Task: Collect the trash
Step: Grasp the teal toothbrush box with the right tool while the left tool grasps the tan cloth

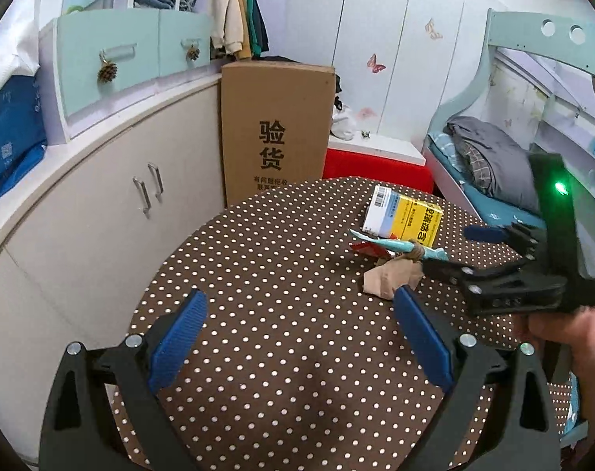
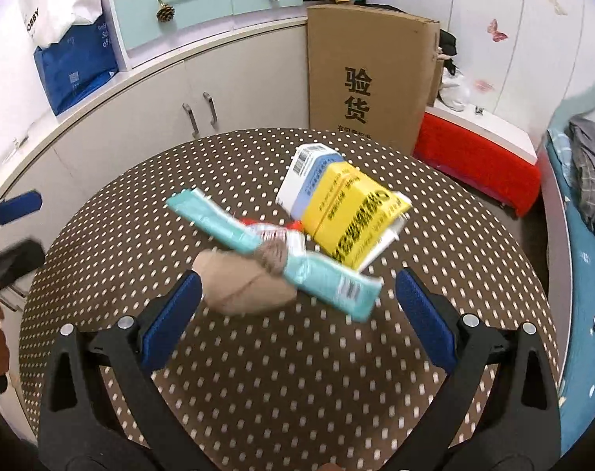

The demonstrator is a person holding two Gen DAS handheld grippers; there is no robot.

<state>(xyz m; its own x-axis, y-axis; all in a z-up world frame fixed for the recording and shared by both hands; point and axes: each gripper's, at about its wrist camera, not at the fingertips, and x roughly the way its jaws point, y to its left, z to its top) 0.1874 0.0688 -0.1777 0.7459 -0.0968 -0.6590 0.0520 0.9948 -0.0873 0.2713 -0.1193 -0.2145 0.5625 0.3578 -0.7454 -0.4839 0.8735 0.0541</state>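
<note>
A small pile of trash lies on the round polka-dot table (image 1: 258,255) (image 2: 140,204): a yellow and white box (image 1: 407,219) (image 2: 344,212), a teal wrapper (image 1: 380,242) (image 2: 227,223), a crumpled brown paper (image 1: 387,278) (image 2: 242,286) and a red scrap (image 1: 366,250). My right gripper (image 2: 297,280) (image 1: 448,249) is open, its fingertips on either side of the wrapper's near end and the brown paper, gripping nothing. The right wrist view is blurred. My left gripper (image 1: 299,302) is open over bare cloth, left of the pile; one blue pad (image 2: 19,206) shows at the right wrist view's left edge.
A tall cardboard box (image 1: 276,125) (image 2: 368,74) stands behind the table, next to a red bin with a white lid (image 1: 376,165) (image 2: 478,149). A white cabinet (image 1: 101,204) runs along the left. A bed (image 1: 486,157) (image 2: 588,196) is on the right. A hand (image 1: 564,322) holds the right gripper.
</note>
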